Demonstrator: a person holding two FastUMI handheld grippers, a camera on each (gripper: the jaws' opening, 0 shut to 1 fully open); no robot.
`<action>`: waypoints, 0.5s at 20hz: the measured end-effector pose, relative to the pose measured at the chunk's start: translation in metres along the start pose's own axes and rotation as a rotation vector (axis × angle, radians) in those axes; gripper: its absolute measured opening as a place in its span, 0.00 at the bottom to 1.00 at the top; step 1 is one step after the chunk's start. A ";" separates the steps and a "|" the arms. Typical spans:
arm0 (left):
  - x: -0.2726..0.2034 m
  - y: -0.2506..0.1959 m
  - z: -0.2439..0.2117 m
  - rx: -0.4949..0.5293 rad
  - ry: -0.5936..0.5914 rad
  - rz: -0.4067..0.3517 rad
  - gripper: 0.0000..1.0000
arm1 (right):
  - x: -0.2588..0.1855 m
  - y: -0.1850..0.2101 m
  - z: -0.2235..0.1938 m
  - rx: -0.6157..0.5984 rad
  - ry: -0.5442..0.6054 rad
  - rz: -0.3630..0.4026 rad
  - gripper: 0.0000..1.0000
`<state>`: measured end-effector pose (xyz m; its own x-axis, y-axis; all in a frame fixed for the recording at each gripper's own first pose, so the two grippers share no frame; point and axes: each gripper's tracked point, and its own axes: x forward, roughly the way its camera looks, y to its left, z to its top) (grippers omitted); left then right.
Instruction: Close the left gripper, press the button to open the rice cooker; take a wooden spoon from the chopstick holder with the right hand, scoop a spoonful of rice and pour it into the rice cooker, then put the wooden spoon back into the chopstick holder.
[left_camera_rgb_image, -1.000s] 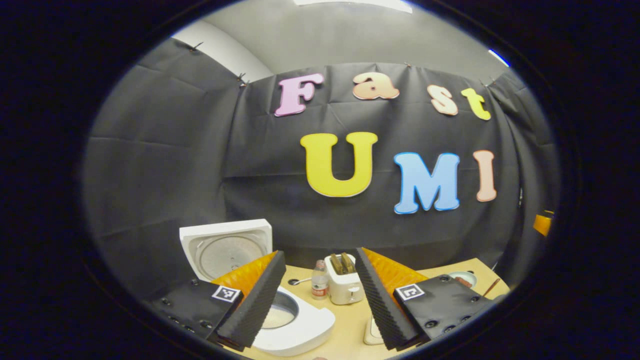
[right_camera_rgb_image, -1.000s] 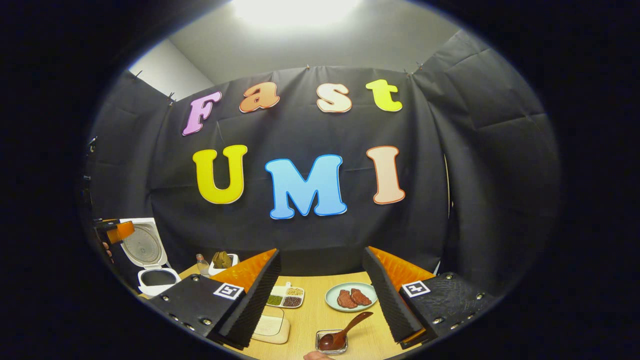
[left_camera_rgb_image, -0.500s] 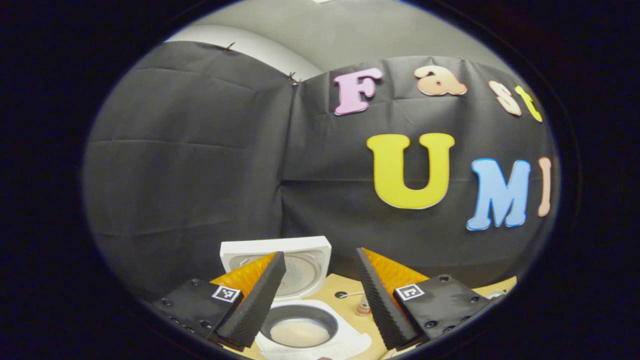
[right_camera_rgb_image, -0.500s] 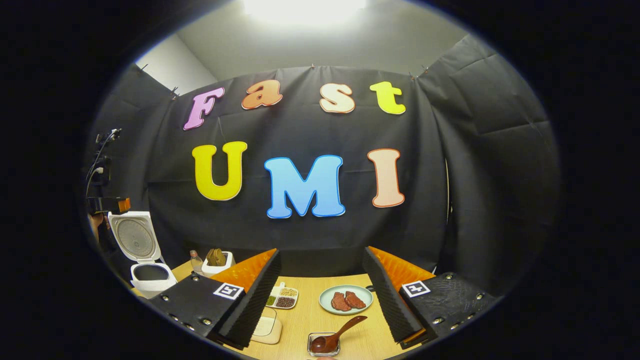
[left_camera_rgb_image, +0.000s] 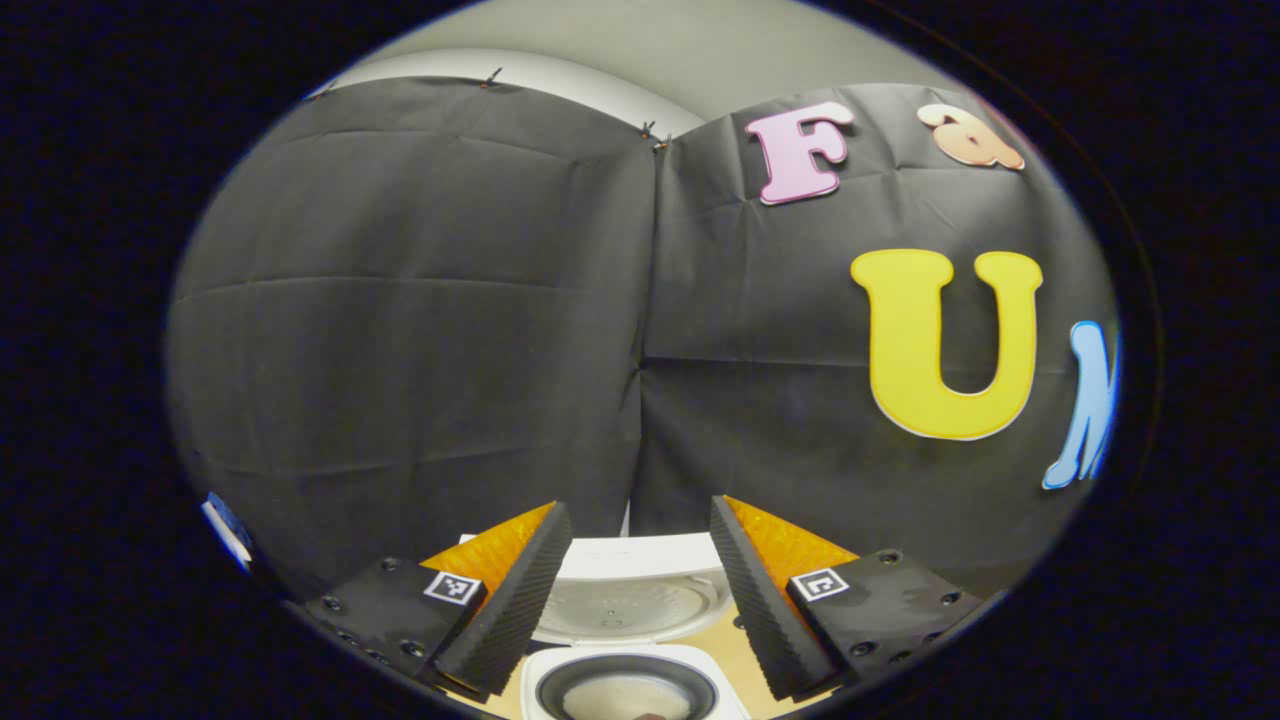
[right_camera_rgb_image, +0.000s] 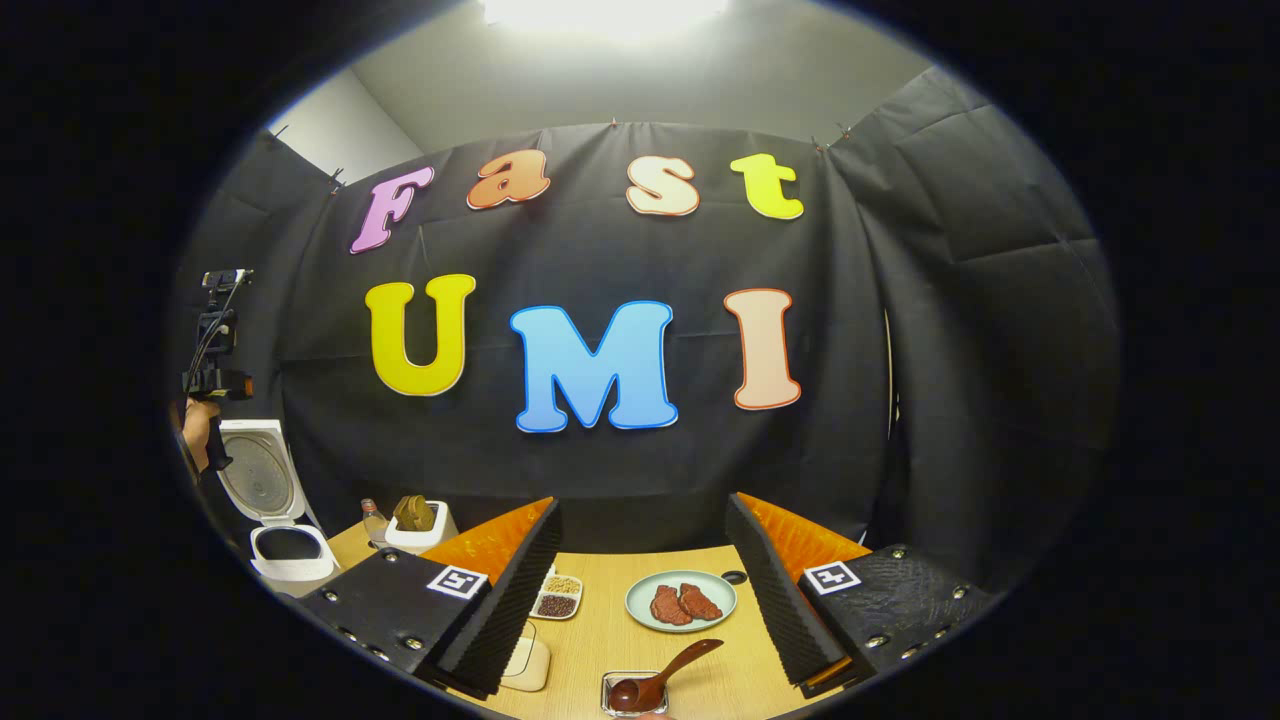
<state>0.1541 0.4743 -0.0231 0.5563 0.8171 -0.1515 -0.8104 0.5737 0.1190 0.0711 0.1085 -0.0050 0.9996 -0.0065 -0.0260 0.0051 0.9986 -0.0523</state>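
Observation:
The white rice cooker sits below my left gripper, lid raised and pale rice in the pot. This gripper is open and holds nothing. In the right gripper view the cooker stands at the far left of the table, and a hand holds the left gripper above it. A dark wooden spoon lies with its bowl in a small square holder at the near edge. Above it, my right gripper is open and empty.
On the wooden table are a pale green plate with two pieces of meat, a divided dish of beans, a pale board, a white toaster and a small bottle. Black cloth walls close in the back and sides.
The left gripper view has swung left and over the cooker, which now lies centred between its fingers. The right gripper has shifted only slightly; the spoon stays in its holder.

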 end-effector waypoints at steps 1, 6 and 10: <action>0.012 0.002 0.000 0.000 0.012 0.013 0.97 | 0.002 0.002 -0.003 0.002 0.015 0.004 0.99; 0.061 0.014 -0.027 -0.035 0.114 0.053 0.97 | 0.015 0.012 -0.003 -0.010 0.032 0.025 0.99; 0.079 0.014 -0.044 -0.010 0.157 0.063 0.96 | 0.017 0.021 0.005 -0.023 0.009 0.042 0.99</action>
<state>0.1787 0.5445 -0.0769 0.4698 0.8319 -0.2953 -0.8447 0.5208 0.1236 0.0880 0.1294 -0.0019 0.9987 0.0348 -0.0373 -0.0375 0.9966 -0.0738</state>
